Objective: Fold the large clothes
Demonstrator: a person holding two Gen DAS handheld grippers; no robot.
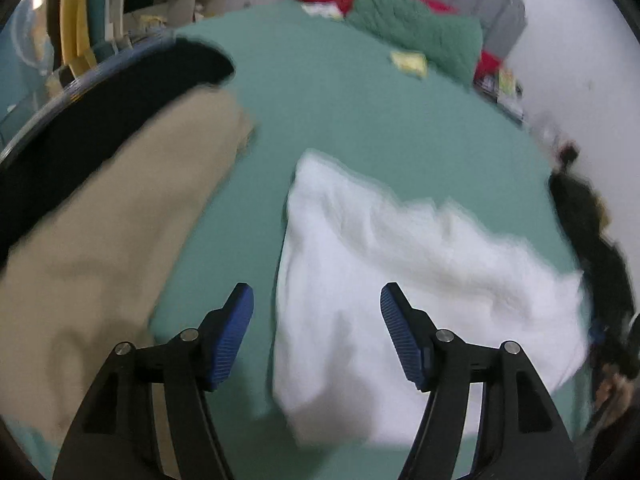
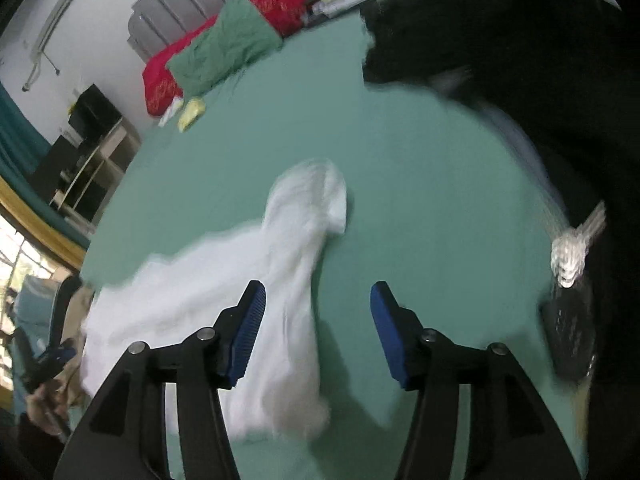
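Blue-padded fingers sit nearest the lens in your left wrist view. The left gripper stands wide, nothing between the jaws, no pad pressing cloth. The near-left corner of the white garment lies under and past the gap. In the right wrist view the right gripper is also parted, somewhat narrower, and holds nothing. Its left pad overlaps the garment's right edge in the picture; contact cannot be told through the blur.

Garment position: white garment lies on the green bedsheet, near you, spread left to right between the two grippers, with one narrow end, perhaps a sleeve, running toward the far side. It looks rumpled and part-folded, not flat.

Judgement: both grippers point down at opposite near parts of the cloth with jaws parted, which fits a lay-down or a fresh pair of grasps. Which one, the pictures do not settle.

Surroundings: a beige garment with a black garment past it lies left of the white one, apart from it, probably a set-aside pile. More dark clothing sits far right. Green and red bedding is heaped at the headboard end, well clear.

Risk, judged: the thick bunched near edge may be pinched in several layers at once.
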